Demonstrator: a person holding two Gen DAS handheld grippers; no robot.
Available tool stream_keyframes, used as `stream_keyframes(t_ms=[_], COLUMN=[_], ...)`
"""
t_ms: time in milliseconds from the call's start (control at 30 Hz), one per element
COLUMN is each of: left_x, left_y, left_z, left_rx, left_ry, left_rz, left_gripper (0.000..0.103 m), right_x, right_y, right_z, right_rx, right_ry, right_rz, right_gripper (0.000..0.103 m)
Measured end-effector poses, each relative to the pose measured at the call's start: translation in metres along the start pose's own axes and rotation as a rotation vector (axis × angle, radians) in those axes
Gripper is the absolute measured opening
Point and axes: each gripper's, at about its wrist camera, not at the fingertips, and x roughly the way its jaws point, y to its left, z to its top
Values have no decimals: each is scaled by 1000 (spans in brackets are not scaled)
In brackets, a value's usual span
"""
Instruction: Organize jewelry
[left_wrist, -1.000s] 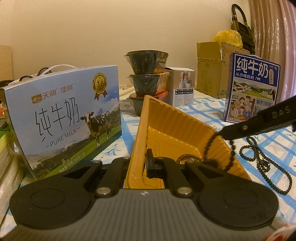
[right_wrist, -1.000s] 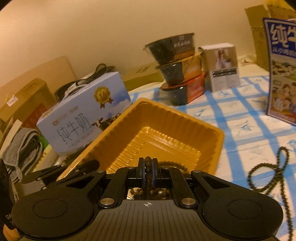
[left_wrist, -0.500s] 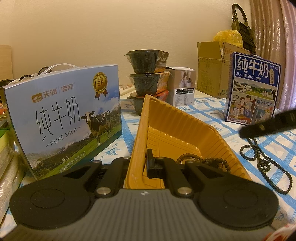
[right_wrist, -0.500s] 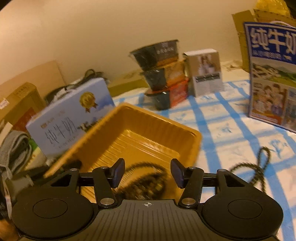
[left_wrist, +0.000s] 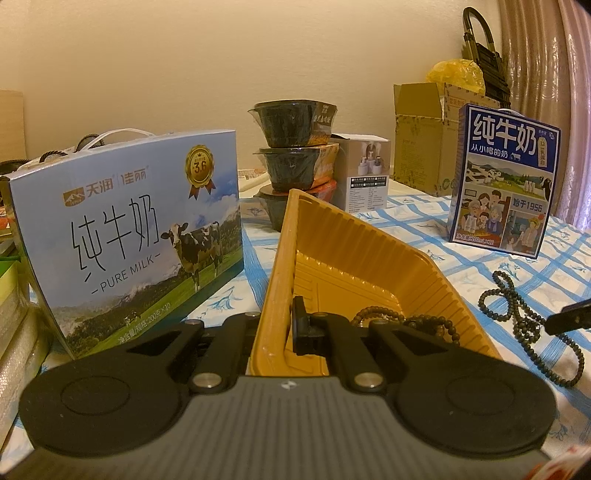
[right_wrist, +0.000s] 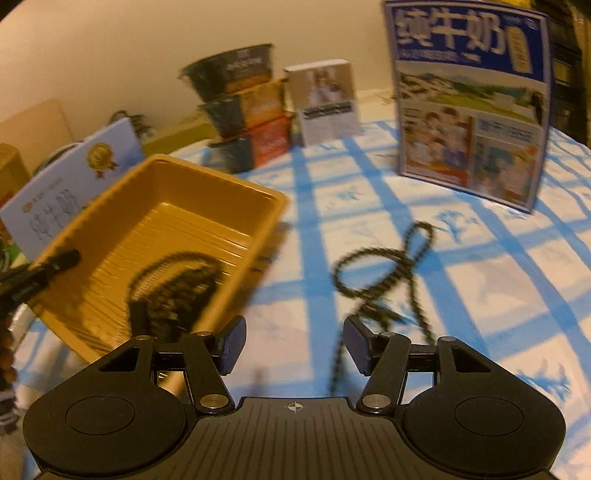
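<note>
A yellow plastic tray (left_wrist: 354, 251) sits tilted on the blue-checked cloth. My left gripper (left_wrist: 284, 332) is shut on its near wall. One dark bead string (left_wrist: 388, 317) lies coiled inside the tray (right_wrist: 207, 192), blurred in the right wrist view (right_wrist: 177, 284). A second dark bead string (right_wrist: 388, 266) lies looped on the cloth to the right of the tray (left_wrist: 517, 302). My right gripper (right_wrist: 291, 345) hovers over bare cloth between tray and loose string. Its jaws are opening and hold nothing.
A light blue milk carton (left_wrist: 125, 236) stands left of the tray and a dark blue one (left_wrist: 506, 181) stands at the back right. Stacked black bowls (left_wrist: 295, 162), a small white box (left_wrist: 365, 173) and a cardboard box (left_wrist: 421, 136) line the back.
My right gripper let go of the bead string, which now lies in the tray. It opened and swung right, off the tray, toward the loose string. My left gripper kept still.
</note>
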Motion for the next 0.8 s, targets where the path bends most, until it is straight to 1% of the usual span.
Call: stream_keyframes(t_ms=[133, 267, 500, 667, 700, 800], left_x=[0, 0, 0, 0, 0, 1], left_y=[0, 0, 0, 1, 1, 1], left_z=[0, 0, 0, 0, 0, -1], left_rx=[1, 2, 3, 3, 3, 4], left_ry=[0, 0, 2, 2, 2, 1], left_rz=[1, 1, 2, 2, 1, 1], left_gripper=[5, 5, 5, 5, 5, 5], right_x=[-2, -3, 3, 12, 14, 20], right_y=[-18, -32, -43, -48, -49, -53], right_z=[-3, -2, -3, -2, -2, -1], right_rx=[10, 9, 4, 5, 7, 15], right_ry=[11, 16, 30, 39, 38, 38], right_rz=[-56, -93, -120, -120, -119, -111], right_gripper=[59, 59, 59, 59, 60, 71])
